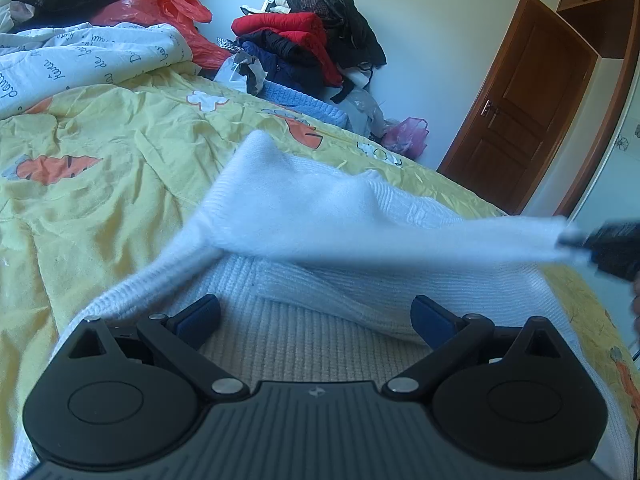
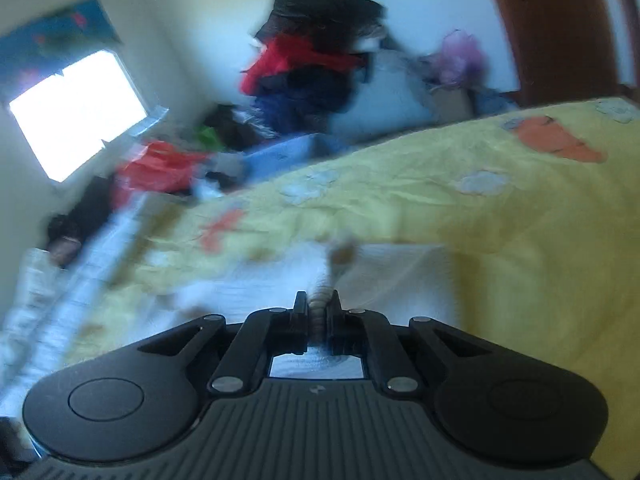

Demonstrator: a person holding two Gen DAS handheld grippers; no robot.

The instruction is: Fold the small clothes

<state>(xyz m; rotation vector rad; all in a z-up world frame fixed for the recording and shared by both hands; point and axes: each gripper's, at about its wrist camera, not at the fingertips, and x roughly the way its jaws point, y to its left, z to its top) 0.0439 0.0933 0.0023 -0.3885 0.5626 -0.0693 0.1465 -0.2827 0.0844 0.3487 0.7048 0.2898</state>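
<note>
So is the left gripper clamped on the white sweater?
No, the left gripper is open, its two blue pads spread wide apart above the white sweater with nothing pinched between them.

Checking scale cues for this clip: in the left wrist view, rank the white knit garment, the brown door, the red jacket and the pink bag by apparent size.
1. white knit garment, though it lies nearest the camera
2. brown door
3. red jacket
4. pink bag
</note>
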